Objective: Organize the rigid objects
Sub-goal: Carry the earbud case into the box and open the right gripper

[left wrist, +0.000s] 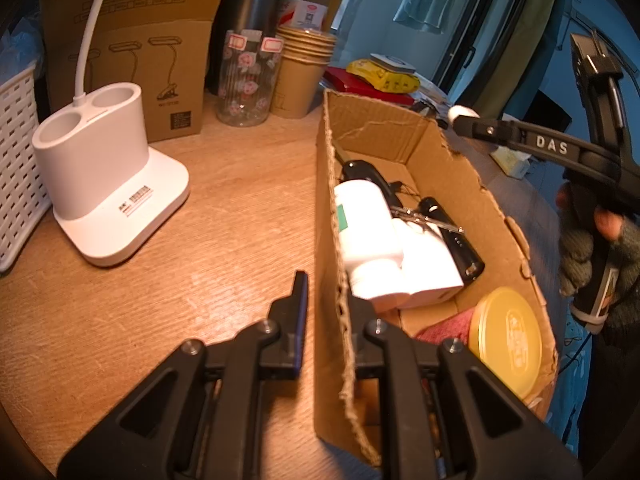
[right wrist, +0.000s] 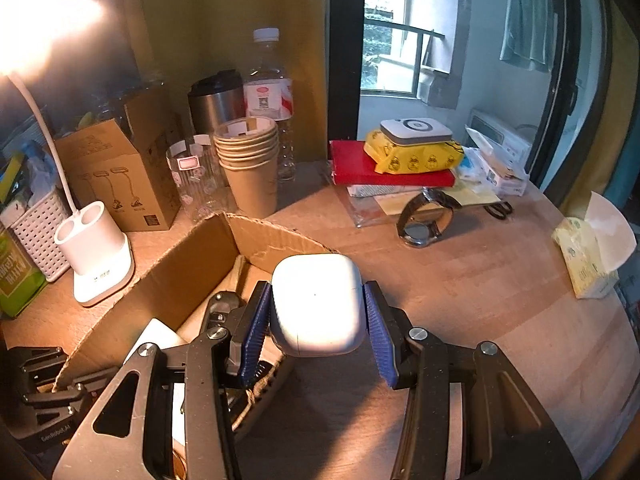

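Note:
My left gripper point(left wrist: 326, 300) is shut on the left wall of an open cardboard box point(left wrist: 332, 208), one finger outside, one inside. The box holds a white bottle point(left wrist: 366, 220), a white block point(left wrist: 428, 264), black gadgets point(left wrist: 452, 232), a yellow round tin point(left wrist: 508, 336) and a red cloth point(left wrist: 444, 326). My right gripper point(right wrist: 318, 320) is shut on a white earbud case point(right wrist: 318, 304), held above the box's right rim point(right wrist: 280, 240). The right gripper also shows in the left wrist view point(left wrist: 464, 114), above the box's far corner.
A white desk lamp base point(left wrist: 108, 176), white basket point(left wrist: 16, 160), lamp carton point(left wrist: 152, 72), glass jar point(left wrist: 246, 80), paper cups point(left wrist: 300, 72), tumbler and water bottle point(right wrist: 268, 96) stand behind the box. A wristwatch point(right wrist: 424, 216), red book point(right wrist: 384, 168), yellow pouch point(right wrist: 416, 156) and tissue pack point(right wrist: 588, 252) lie at right.

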`<state>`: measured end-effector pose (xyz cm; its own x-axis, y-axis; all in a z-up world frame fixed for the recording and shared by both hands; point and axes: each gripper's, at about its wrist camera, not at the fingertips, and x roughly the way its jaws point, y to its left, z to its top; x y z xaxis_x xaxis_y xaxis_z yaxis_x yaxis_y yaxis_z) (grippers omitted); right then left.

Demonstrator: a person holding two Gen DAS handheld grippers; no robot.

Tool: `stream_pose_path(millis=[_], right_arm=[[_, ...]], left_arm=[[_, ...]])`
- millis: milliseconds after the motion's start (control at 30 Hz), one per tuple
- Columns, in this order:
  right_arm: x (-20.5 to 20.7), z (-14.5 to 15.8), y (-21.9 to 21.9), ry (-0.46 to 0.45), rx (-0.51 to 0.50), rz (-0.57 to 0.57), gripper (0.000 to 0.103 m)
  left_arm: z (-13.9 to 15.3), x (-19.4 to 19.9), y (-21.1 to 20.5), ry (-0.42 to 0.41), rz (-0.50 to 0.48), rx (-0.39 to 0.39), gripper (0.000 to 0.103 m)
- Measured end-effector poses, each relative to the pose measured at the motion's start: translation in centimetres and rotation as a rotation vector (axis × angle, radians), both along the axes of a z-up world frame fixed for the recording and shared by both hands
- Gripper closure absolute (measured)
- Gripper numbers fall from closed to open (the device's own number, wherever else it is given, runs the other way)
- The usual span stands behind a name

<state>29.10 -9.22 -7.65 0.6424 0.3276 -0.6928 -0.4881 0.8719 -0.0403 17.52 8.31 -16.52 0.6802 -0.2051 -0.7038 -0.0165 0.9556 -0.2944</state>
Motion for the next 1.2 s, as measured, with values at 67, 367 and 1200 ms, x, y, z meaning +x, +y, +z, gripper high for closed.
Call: stream_pose_path(millis=[67, 367, 1200], right_arm=[[0.2, 0.0, 0.3, 0.001, -0.002, 0.007, 0.054], [0.7, -0.9, 2.6, 0.014, -0.042, 0.057, 0.054], [2.5, -3.2, 5.1, 0.053, -0.178, 0.061, 0.052]], left_arm=[[0.0, 0.0, 0.0, 0.000, 0.000, 0.000, 0.089], [0.0, 0.0, 0.0, 0.000, 0.000, 0.000, 0.089], [0.1, 0.1, 0.0, 0.000, 0.005, 0.009, 0.089]])
